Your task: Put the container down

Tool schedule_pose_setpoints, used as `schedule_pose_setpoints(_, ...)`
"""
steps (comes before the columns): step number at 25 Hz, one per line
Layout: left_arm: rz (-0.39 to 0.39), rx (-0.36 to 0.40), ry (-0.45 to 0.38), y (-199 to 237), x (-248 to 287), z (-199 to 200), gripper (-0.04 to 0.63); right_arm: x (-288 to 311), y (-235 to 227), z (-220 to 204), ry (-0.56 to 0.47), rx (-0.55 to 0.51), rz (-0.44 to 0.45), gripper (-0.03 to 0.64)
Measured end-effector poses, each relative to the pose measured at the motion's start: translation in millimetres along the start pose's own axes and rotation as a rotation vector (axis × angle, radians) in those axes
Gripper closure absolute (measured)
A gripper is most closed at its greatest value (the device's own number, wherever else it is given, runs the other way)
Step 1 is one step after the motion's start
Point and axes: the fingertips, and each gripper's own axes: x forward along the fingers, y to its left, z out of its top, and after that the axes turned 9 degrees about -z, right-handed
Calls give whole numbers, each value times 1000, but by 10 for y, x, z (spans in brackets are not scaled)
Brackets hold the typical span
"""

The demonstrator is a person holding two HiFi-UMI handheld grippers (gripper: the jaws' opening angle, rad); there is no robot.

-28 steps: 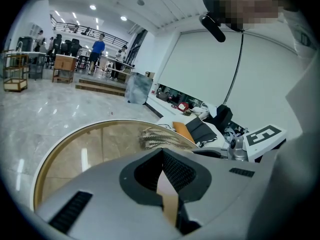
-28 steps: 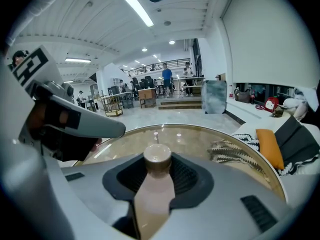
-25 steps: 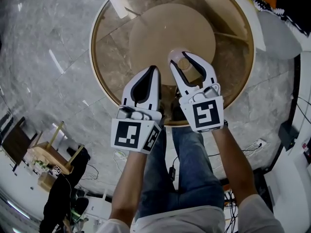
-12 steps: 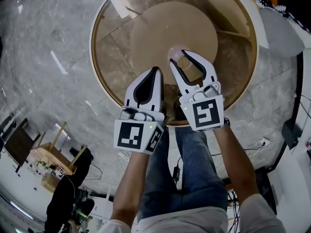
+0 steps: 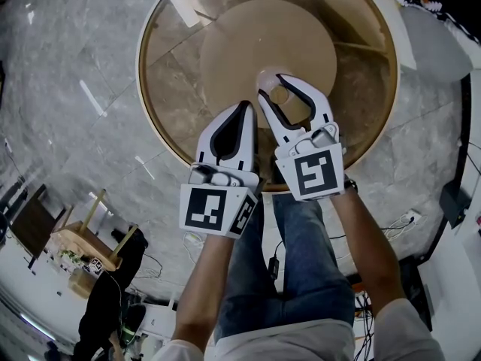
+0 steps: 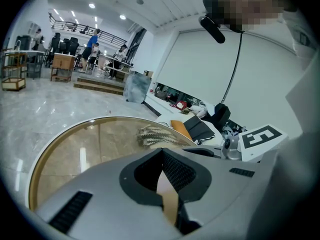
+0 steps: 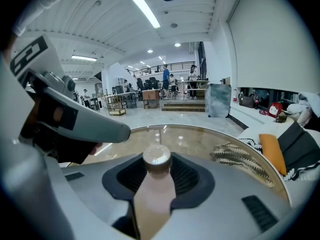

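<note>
The right claw [image 5: 272, 87] is clamped on the small tan bottle-shaped container with a pale round cap [image 7: 157, 176], which stands upright between its jaws. In the head view the container [image 5: 279, 95] sits over the round glass tabletop with a wooden rim [image 5: 169, 81], toward 6 o'clock from the tabletop's centre. Whether its base touches the glass cannot be told. The left claw [image 5: 242, 111] is at 9 o'clock of the right one, just beside it, with its jaws pressed together and nothing between them.
</note>
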Motion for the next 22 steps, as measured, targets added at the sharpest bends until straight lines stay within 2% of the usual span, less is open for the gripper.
schedule_pose_setpoints(22,-16,34,3,-85,-94,14,577,-107,-35,-8,14,19,-13,454)
